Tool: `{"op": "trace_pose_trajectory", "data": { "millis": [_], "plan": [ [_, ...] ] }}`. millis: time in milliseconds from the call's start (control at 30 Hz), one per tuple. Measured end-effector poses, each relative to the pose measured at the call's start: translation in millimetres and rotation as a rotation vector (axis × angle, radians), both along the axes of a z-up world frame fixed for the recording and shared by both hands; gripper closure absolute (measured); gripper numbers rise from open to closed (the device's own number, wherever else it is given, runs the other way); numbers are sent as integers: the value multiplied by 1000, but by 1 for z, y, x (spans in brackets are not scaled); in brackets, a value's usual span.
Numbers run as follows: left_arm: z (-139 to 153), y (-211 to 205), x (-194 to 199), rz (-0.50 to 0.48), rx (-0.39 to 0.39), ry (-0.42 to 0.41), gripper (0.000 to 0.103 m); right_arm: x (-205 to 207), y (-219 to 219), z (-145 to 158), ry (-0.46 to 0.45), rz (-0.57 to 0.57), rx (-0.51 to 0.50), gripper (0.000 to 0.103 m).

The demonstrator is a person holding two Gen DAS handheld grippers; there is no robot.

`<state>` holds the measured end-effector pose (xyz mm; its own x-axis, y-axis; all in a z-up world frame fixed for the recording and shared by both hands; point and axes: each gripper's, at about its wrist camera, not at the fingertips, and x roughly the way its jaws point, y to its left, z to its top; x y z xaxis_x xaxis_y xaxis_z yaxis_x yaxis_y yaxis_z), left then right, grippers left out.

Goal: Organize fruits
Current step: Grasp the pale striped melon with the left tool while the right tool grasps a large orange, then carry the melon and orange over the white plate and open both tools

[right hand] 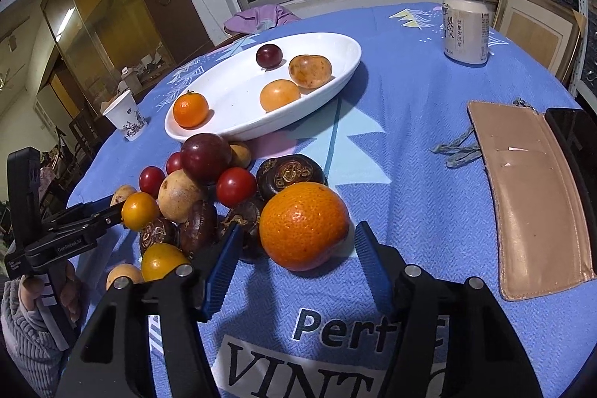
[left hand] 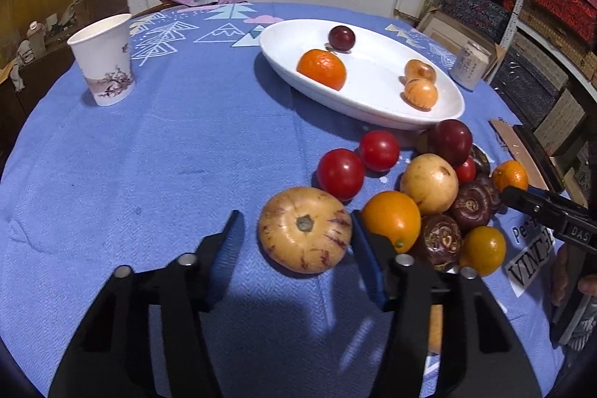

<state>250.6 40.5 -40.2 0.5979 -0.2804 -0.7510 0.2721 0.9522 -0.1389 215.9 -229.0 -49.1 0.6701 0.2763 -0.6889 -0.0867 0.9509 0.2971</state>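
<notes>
Two blue-padded fingers of the left gripper [left hand: 296, 230] bracket a pale striped melon-like fruit [left hand: 305, 234] on the blue tablecloth [left hand: 130, 174] in the left wrist view; the right finger touches the fruit's side while a gap shows at the left finger, so the jaws are not clamped. A heap of tomatoes, oranges and dark fruits lies just right of it, and the white oval dish [left hand: 373, 103] with four fruits sits beyond. In the right wrist view, the right gripper [right hand: 298, 241] straddles a large orange [right hand: 304, 225] at the heap's near edge; its fingers stand slightly apart from the peel, unclenched. A tan wallet [right hand: 530, 196] lies to the right.
</notes>
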Motion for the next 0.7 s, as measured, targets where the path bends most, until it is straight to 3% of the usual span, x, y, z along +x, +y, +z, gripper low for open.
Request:
{"op": "trace_pose_trajectory", "data": {
  "millis": [100,167,700],
  "plan": [
    [0,-4,0,-13,1,0,57,-1,1,1,-5,-1,-4,47],
    [-1,-2,0,-13,-10,3,57,-2,-1,2,-9,-15,0,56],
    [6,2,-6,8,-11,-43,58,-4,-4,4,-26,-22,21,57]
  ]
}}
